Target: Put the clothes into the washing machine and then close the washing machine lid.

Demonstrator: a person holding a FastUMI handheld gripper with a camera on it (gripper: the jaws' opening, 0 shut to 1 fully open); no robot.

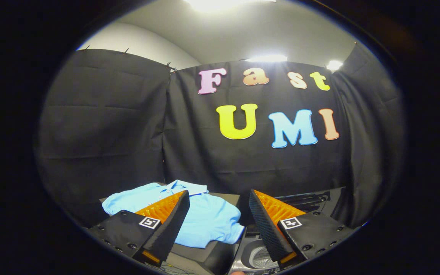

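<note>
Blue cloth sits at the lower left of the frame: a light blue polo shirt [204,217], folded loosely with its collar toward the booth wall, lies on a dark tabletop [227,198]. It spreads behind the left finger and into the gap between the two fingers. The gripper [218,198] hangs above it with its fingers spread wide apart, holding nothing; neither finger touches the fabric. Lower right of centre, just below the gap and beside the right finger, part of the washing machine [256,259] shows as a pale rim around a round metal drum. What can be seen of the drum looks empty, though too little of it shows to be sure. A dark ridged panel [308,200] beyond the right finger may be the raised lid, but that cannot be told. The likely trouble from here is a shallow pinch: catching only one layer would let the shirt unfold and drag, so a sleeve could hang over the rim and block the lid later.
</note>
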